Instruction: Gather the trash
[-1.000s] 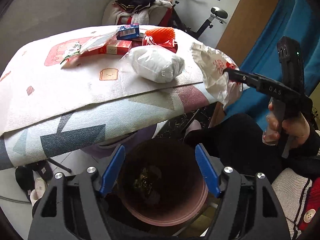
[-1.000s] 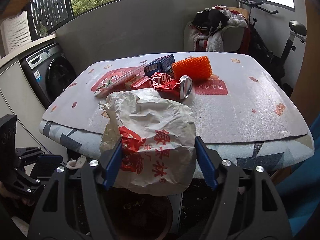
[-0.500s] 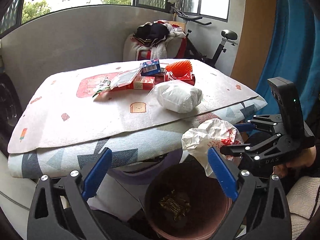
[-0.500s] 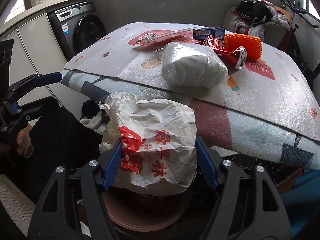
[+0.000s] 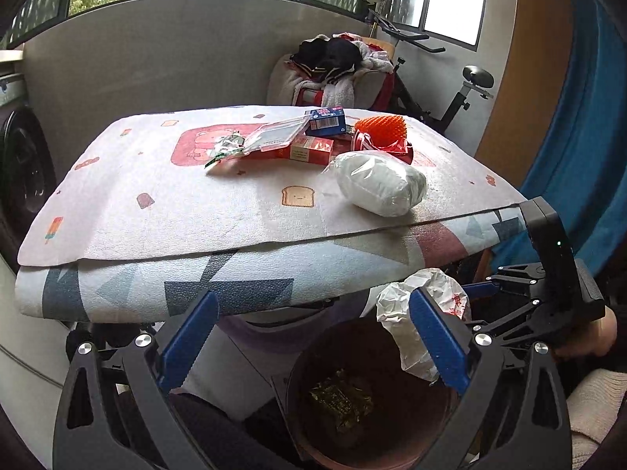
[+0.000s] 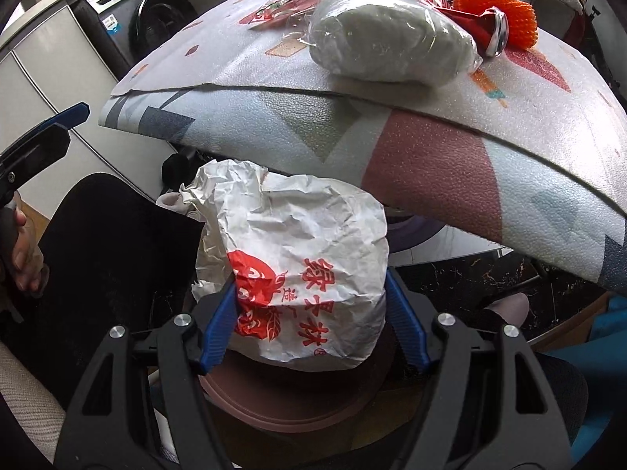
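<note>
A: Bin [image 5: 376, 423], dark reddish-brown, round, standing on the floor below the near edge of the surface [image 5: 196, 211]. Contents?

B: One dark crumpled wrapper [image 5: 341, 397] at the bottom of the bin. Nothing else can be made out inside.

A: Item held?

B: Crumpled white paper bag [image 6: 298, 274], red print. Right hand-held gripper [image 6: 309, 333] is clamped on it, a blue finger [image 6: 219, 329] pressing each side. The bag hangs directly above the bin's rim, clear of the surface edge; from the left wrist view the same bag [image 5: 419, 313] sits over the bin's right rim.

A: Left hand-held gripper [image 5: 313, 344]?

B: Fingers spread wide, holding nothing, positioned just above the bin on its near side.

A: Items beyond the bin, on the surface?

B: White bundle in clear plastic [image 5: 380, 184], nearest the bin. Farther back from the bin, grouped together: red carton [image 5: 309, 150], clear plastic tray [image 5: 274, 139] lying across it, blue box [image 5: 325, 120], orange foam net [image 5: 380, 129], crushed red can [image 6: 486, 27]. Green-and-white wrapper [image 5: 223, 149] at the left end of that group.
</note>
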The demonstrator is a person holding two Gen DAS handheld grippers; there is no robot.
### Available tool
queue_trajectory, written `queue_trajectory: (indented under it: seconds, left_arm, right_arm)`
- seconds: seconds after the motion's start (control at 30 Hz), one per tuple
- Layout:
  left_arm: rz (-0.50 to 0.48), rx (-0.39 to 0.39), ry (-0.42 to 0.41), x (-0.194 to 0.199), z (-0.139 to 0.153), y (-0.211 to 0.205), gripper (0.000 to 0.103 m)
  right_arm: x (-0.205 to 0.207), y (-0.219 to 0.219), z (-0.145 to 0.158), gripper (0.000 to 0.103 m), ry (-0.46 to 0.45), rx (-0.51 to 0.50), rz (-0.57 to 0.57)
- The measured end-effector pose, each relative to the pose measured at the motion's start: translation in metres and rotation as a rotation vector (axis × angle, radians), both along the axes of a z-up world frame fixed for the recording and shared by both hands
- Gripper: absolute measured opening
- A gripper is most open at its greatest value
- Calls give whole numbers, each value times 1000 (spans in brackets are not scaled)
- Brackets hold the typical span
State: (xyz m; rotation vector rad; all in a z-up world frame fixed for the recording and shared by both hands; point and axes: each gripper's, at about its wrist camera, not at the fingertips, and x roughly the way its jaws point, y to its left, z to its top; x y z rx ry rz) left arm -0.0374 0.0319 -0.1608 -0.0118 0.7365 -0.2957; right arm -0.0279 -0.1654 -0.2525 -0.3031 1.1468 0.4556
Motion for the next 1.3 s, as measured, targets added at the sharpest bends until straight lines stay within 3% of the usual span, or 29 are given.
queue_trajectory:
  seconds: [0.17, 0.23, 0.3, 0.9, 1.3]
  left_arm:
    - [-6, 14, 4, -1, -1, -2, 96]
    - [-5, 14, 4, -1, -1, -2, 96]
    - [-2, 12, 5, -1, -1, -1, 96]
    - [32, 31, 13, 2, -2, 0, 97]
    - [27, 59, 12, 2, -2, -5, 97]
  right_arm:
    - [-1, 3, -4, 73, 9, -12, 11]
    - [-1, 6, -5, 88, 8, -23, 14]
    - [-2, 8, -5, 94, 5, -28, 25]
    - [0, -12, 21, 97, -104, -10, -58]
    - [0, -23, 43, 97, -179, 109, -73]
